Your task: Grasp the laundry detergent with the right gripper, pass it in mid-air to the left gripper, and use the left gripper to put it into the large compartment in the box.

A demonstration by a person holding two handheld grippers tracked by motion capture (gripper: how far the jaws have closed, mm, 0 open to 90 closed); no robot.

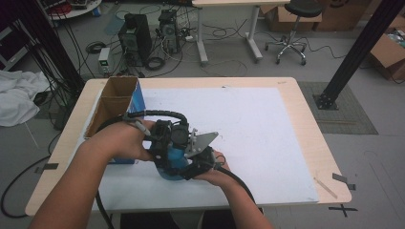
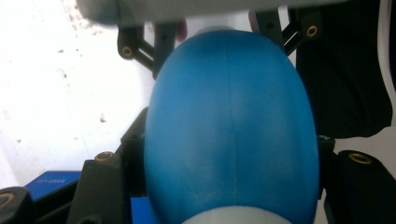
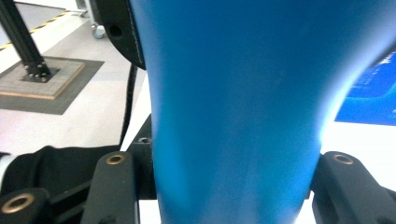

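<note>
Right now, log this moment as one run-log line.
left tongs: shut on blue bulb | right tongs: shut on blue bulb | open cardboard box: behind

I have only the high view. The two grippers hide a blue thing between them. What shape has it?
Observer: In the left gripper view the blue object is a smooth rounded bulb with a fine seam down its middle.
Operator: Does the left gripper hold it?
Observer: Yes, the left gripper has its jaws pressed on both sides of the bulb.
Operator: And the right one?
Observer: The right gripper clamps a narrower part, which widens farther from its jaws.
</note>
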